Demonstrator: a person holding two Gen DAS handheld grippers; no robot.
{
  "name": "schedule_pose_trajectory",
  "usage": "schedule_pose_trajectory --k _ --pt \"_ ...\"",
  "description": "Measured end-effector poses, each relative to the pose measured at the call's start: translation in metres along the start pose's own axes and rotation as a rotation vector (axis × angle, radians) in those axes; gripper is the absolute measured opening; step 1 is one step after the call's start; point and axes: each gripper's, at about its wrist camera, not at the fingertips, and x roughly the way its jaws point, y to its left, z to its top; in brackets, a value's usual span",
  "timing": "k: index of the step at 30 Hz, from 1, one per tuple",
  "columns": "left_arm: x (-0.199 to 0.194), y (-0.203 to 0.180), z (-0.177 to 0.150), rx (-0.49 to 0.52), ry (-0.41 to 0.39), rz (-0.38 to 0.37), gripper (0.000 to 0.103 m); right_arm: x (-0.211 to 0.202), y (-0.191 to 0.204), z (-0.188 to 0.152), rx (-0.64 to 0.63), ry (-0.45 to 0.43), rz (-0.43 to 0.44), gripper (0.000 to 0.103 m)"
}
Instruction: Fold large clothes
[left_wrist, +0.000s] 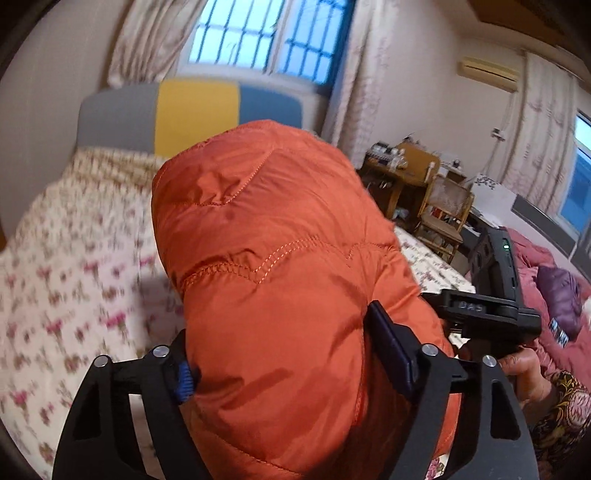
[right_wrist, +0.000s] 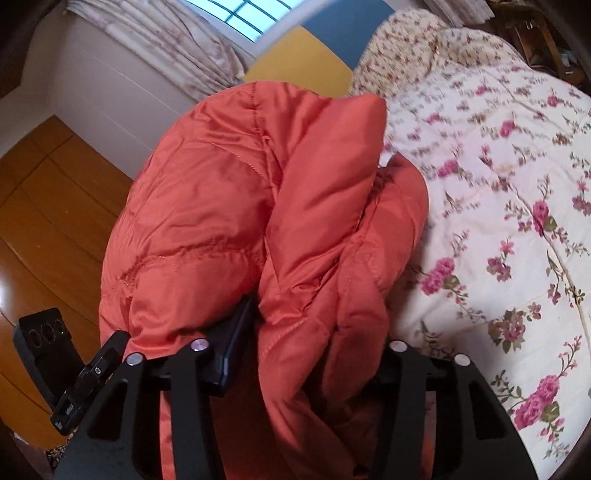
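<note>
My left gripper (left_wrist: 280, 373) and right gripper (right_wrist: 314, 332) each pinched the orange padded jacket (left_wrist: 266, 229) above the floral bed (right_wrist: 498, 184).

light: soft daylight from window (left_wrist: 258, 37) | blur: floral bedspread (left_wrist: 55, 277) smeared | edges: fisheye bend, dark corners

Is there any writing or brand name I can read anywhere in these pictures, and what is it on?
"DAS": raised letters on the black mount of the right gripper, seen from the left wrist view.
Small white print on the black device at the lower left of the right wrist view: too small to read.
Orange padded jacket and floral bedspread: no writing visible.
</note>
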Motion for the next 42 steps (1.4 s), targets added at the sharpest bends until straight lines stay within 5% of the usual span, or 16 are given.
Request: schedule_pose_trajectory --k 4,13,26,33,38,42 --pt "-0.016 -0.008 0.011 0.071 -0.059 -0.009 0.073 0.0 0.026 0.0 -0.044 -0.019 0.026 0.042" --pt "-0.042 0.032 0.011 0.01 -0.09 0.037 0.071 0.027 0.081 -0.009 -0.111 -0.006 0.06 0.041" --pt "-0.115 0.144 -0.01 -0.115 -0.165 0.268 0.07 0.167 0.19 -0.025 -0.246 0.143 0.168 0.041" --pt "-0.14 0.217 -0.048 -0.333 -0.164 0.327 0.07 0.233 0.24 -0.047 -0.37 0.216 0.143 0.042" --pt "-0.146 0.234 -0.072 -0.417 -0.171 0.324 0.072 0.259 0.244 -0.052 -0.434 0.243 0.069 0.045" --pt "-0.14 0.237 -0.087 -0.413 -0.147 0.373 0.088 0.275 0.23 -0.051 -0.447 0.262 -0.021 0.05"
